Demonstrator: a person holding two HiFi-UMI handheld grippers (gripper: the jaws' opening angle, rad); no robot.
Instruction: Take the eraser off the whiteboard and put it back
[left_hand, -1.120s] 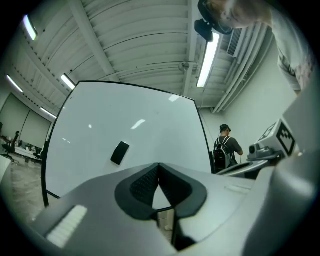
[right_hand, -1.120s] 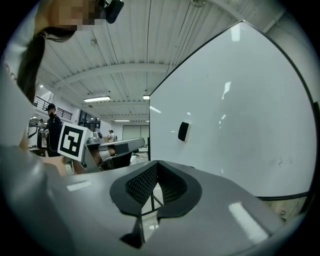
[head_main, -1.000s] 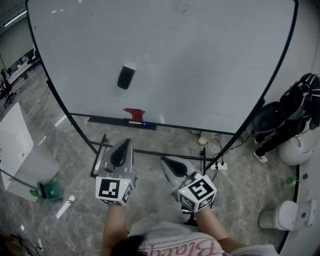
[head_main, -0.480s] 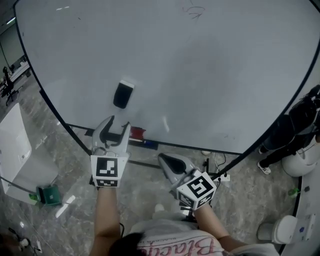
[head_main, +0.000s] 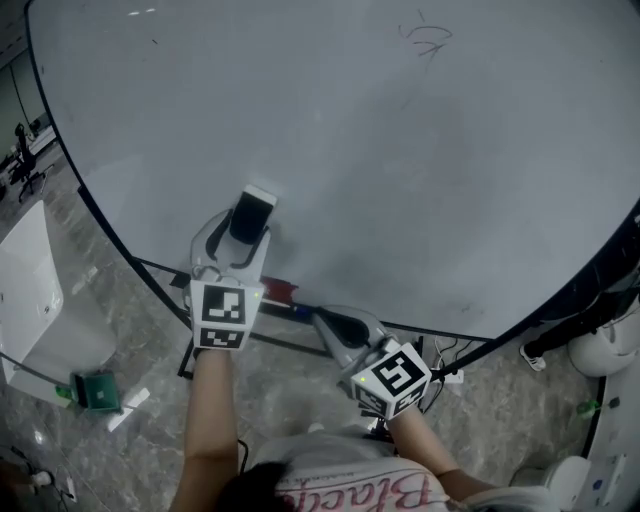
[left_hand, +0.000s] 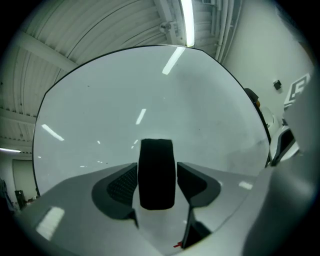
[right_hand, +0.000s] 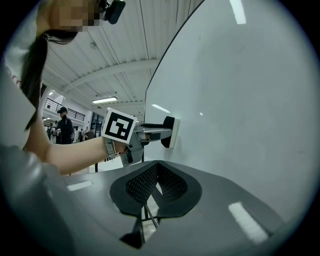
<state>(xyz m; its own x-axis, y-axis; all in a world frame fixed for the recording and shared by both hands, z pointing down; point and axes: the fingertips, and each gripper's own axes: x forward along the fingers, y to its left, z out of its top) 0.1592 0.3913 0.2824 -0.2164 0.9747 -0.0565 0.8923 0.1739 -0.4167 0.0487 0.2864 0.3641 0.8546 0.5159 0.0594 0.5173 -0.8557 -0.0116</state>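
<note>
Straddling the eraser (left_hand: 156, 170) at the whiteboard's (head_main: 400, 150) 8 o'clock, left tongs (head_main: 236, 240) opening, no grip; right tongs (right_hand: 156, 182) closed, empty. Removal still pending.

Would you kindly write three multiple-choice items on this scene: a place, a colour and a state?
1. Where is the eraser? A on the floor; B on the whiteboard; C on a chair.
2. Most of the eraser is: A red; B green; C black.
3. The jaws of the right gripper are: A together, empty; B wide apart; C clamped on the eraser.
Answers: 1 B, it sticks to the board's face; 2 C, its body shows black; 3 A, the pads meet with nothing between.
</note>
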